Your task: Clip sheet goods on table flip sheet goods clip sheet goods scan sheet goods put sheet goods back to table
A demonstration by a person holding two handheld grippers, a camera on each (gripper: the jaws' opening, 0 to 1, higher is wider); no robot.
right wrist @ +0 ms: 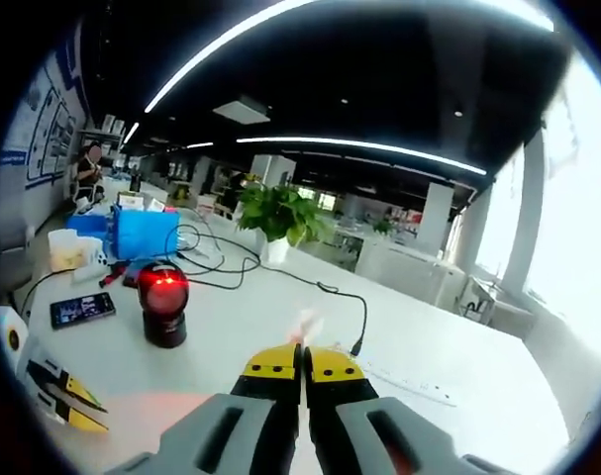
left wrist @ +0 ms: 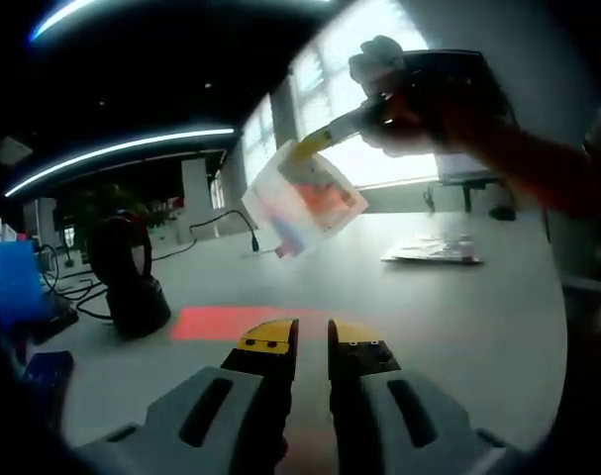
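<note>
Currently, the right gripper (left wrist: 325, 139) appears in the left gripper view, raised above the table (left wrist: 429, 307) with its yellow tips pinching the top edge of the sheet (left wrist: 302, 201). The sheet hangs tilted in the air, clear of the table, and shows orange, blue and white print. A hand (left wrist: 399, 94) grips the tool body. In the right gripper view, the right jaws are pressed together, with a pale sliver of the sheet just past their tips.

The left gripper (left wrist: 311, 341) is low over the table, its jaws slightly apart and holding nothing. A red glow lies on the table just ahead of it.

The scanner (right wrist: 164, 300) stands upright on the table with its red light lit. A phone (right wrist: 82, 309) lies beside it. Another flat packet (left wrist: 431, 249) lies farther off on the table. A plant (right wrist: 277, 216) stands beyond the cables.
</note>
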